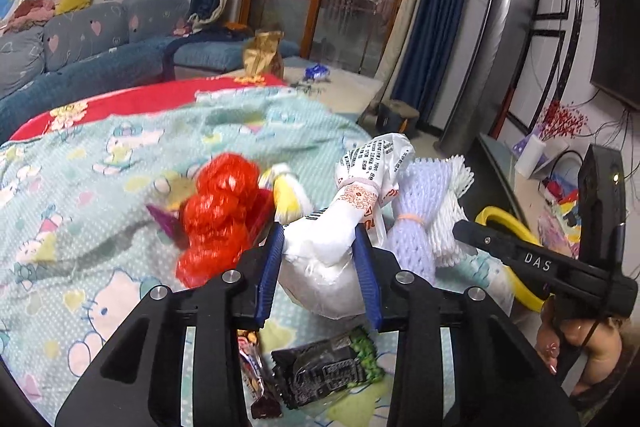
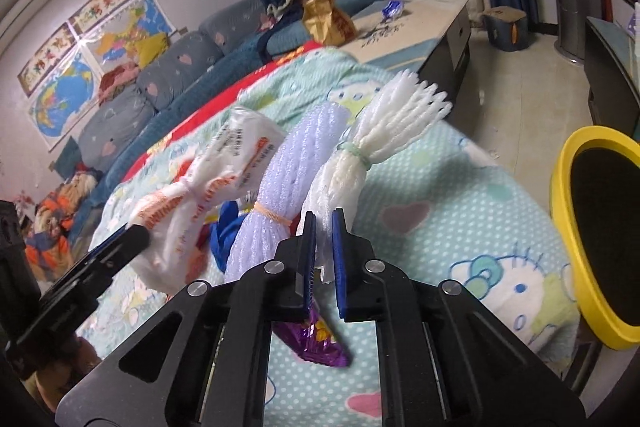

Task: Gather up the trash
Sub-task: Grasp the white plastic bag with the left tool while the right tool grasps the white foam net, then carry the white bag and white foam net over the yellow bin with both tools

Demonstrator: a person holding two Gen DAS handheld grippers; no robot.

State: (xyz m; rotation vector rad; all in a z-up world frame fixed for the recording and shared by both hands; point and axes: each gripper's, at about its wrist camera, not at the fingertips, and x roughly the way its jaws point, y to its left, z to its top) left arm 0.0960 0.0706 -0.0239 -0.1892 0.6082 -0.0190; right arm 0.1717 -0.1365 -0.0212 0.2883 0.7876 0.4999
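Observation:
My left gripper [image 1: 318, 247] is shut on a tied white plastic bag [image 1: 340, 227] with orange print; the bag also shows in the right wrist view [image 2: 180, 211]. My right gripper [image 2: 322, 243] is shut on a white foam fruit net [image 2: 360, 163] tied with a rubber band. A lilac foam net [image 1: 416, 211] lies between them and shows in the right wrist view too [image 2: 280, 187]. A red mesh net [image 1: 220, 219], a black-and-green wrapper [image 1: 324, 371] and a purple wrapper [image 2: 316, 339] lie on the cloth.
The trash lies on a mint cartoon-print cloth [image 2: 460, 211] over a table. A yellow-rimmed bin [image 2: 600, 239] stands at the right of the table. A blue sofa [image 1: 100, 51] is behind, with a gold bag [image 1: 264, 55] on a low table.

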